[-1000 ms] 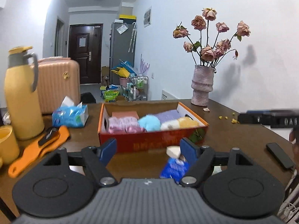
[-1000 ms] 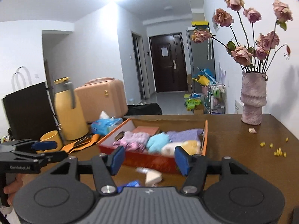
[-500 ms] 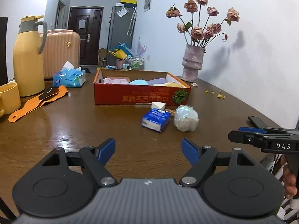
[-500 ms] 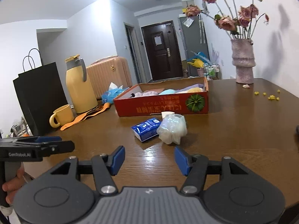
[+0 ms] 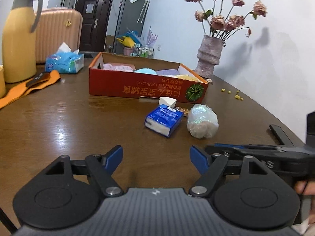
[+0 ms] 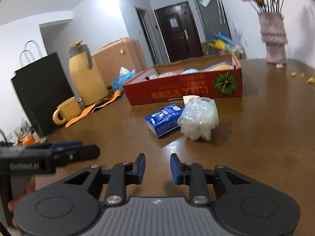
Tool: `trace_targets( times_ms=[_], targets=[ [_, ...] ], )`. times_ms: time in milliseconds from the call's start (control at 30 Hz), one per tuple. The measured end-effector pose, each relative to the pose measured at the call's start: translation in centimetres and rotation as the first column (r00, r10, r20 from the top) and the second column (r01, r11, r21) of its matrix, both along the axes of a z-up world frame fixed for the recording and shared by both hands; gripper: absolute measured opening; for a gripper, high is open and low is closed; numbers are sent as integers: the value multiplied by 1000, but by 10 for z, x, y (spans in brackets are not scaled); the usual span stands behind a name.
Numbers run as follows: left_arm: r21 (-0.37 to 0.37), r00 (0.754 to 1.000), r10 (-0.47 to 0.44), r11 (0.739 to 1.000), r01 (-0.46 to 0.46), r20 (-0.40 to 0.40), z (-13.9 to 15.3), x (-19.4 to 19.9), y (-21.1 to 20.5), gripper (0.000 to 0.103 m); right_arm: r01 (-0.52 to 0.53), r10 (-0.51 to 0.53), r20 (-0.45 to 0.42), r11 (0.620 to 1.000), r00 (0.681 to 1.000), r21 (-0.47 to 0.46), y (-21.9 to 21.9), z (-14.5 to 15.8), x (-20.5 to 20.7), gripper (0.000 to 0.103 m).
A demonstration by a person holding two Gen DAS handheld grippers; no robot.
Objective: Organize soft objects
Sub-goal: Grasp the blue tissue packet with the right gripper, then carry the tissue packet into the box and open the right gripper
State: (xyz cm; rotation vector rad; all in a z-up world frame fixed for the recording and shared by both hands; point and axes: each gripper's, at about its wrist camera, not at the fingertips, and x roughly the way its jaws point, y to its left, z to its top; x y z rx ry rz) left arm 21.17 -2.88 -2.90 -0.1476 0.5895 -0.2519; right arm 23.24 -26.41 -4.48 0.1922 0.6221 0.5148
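the left gripper (image 5: 156, 158) is spread wide and empty; the right gripper (image 6: 157, 167) is partly spread, empty. the blue tissue pack (image 5: 163, 119) and plastic-wrapped bundle (image 5: 202, 121) lie side by side at 12 o'clock, just before the red box (image 5: 147, 85).

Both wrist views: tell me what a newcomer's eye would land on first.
The red box in the middle of the table, with pastel soft things inside. Just in front of it lie a blue tissue pack and a clear bag side by side. A vase of dried roses stands behind the box's right end.
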Motion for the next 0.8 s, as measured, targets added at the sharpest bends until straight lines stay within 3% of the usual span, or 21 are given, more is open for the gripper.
trace_targets(
  times_ms=[133,300,400,467,600,733,800],
  targets=[
    [-56,998,28,998,-31,-59,-7,40,0,72,61,-61,-25,998,998,-11,5,-2,50,24],
    [-136,991,73,987,-88,-111,-10,77,7,71,108,-108,-10,993,994,40,0,2,93,26],
    [-157,989,74,983,-93,-128,-12,92,5,69,85,-85,-15,994,996,62,1,2,115,26],
    [-176,985,73,979,-100,-155,-15,101,5,62,54,-51,-34,995,998,82,4,-1,128,27],
    [-219,977,60,970,-106,-205,-25,109,10,35,9,-3,-62,995,998,97,13,-6,140,27],
    [-270,974,26,959,-88,-224,-27,100,16,26,-11,19,-81,995,997,95,16,-9,130,26],
    [-257,976,20,963,-77,-219,-26,89,15,25,-32,43,-103,993,994,113,15,-9,114,23]
  ],
)
